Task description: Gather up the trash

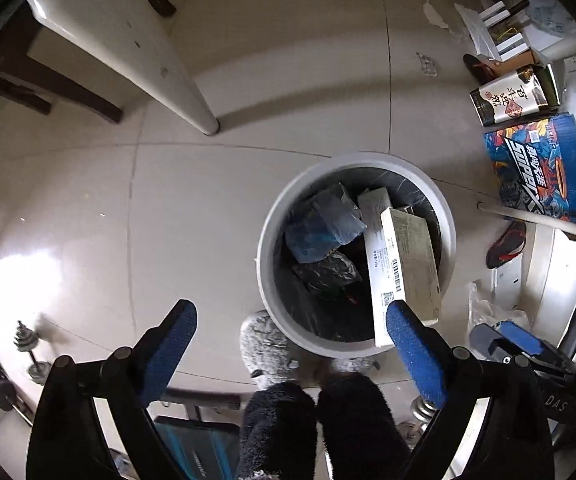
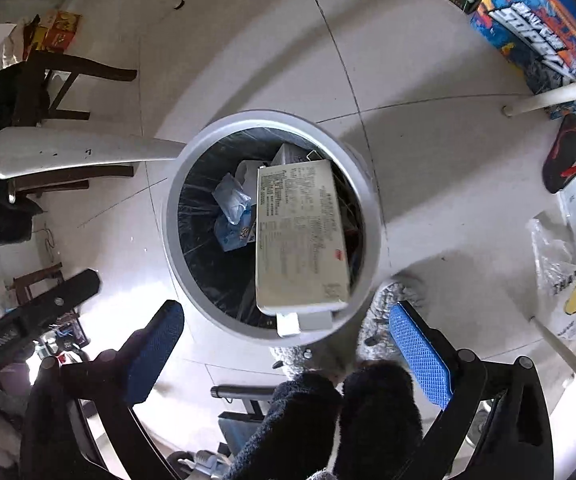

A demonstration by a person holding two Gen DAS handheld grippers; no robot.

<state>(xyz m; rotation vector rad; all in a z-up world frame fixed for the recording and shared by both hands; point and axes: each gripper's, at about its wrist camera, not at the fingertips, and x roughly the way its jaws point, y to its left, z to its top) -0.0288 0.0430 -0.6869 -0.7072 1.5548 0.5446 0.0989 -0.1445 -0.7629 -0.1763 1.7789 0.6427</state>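
A round grey trash bin (image 1: 265,248) with a black liner stands on the tiled floor below both grippers. In it lie a crumpled blue plastic bag (image 1: 324,228), a dark wrapper (image 1: 328,274) and a long pale printed box (image 1: 408,264) that leans against the near rim. My left gripper (image 1: 290,312) hangs open over the bin's near edge, with nothing between its blue pads. In the right wrist view the same bin (image 2: 372,216) is centred, with the box (image 2: 300,236) lying across its top and the blue bag (image 2: 231,212) beside it. My right gripper (image 2: 288,308) is open and holds nothing.
A person's fuzzy dark legs (image 1: 328,420) and grey slipper (image 1: 267,340) stand just before the bin. Right of it lie a blue printed carton (image 1: 540,168), a dark carton (image 1: 512,96), a sandal (image 1: 506,244) and a clear plastic bag (image 2: 568,280). A white table leg (image 1: 191,92) stands beyond, with dumbbells (image 1: 27,344) left.
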